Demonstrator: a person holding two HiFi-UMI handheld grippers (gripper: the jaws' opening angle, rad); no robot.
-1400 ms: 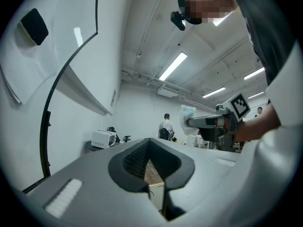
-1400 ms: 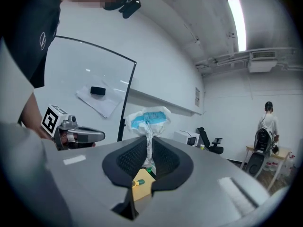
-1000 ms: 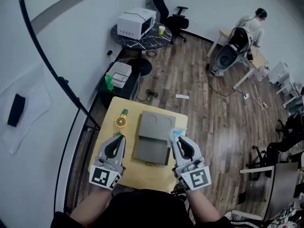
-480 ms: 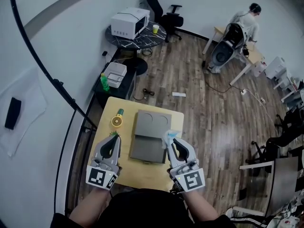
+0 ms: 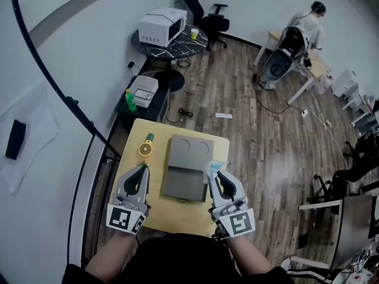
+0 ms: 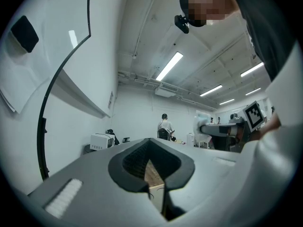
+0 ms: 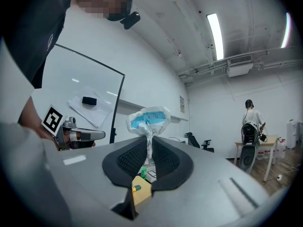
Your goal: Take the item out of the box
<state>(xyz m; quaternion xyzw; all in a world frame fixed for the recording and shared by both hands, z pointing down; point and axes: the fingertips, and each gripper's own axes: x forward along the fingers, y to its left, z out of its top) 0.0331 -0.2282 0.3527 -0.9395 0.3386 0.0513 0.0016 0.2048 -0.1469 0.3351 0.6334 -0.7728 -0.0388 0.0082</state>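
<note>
Room: office with a plank floor; a small wooden table (image 5: 177, 210) stands near the white wall.
Box (image 5: 185, 182): grey, open, mid-table, its lid laid back toward the far edge.
Item: crumpled white-and-blue packet (image 7: 147, 118), at the box's right side, by the table's right edge.
Right gripper (image 7: 149, 148): clamped on the packet's thin neck.
Left gripper (image 6: 154, 174): jaws together, empty, over the table's left edge.
Risk: only thin film is pinched, so a quick swing could slip it back into the box or off the right edge.

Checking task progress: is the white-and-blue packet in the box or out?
Out: the right gripper is shut on the packet, holding it up at the right edge of the open grey box.
</note>
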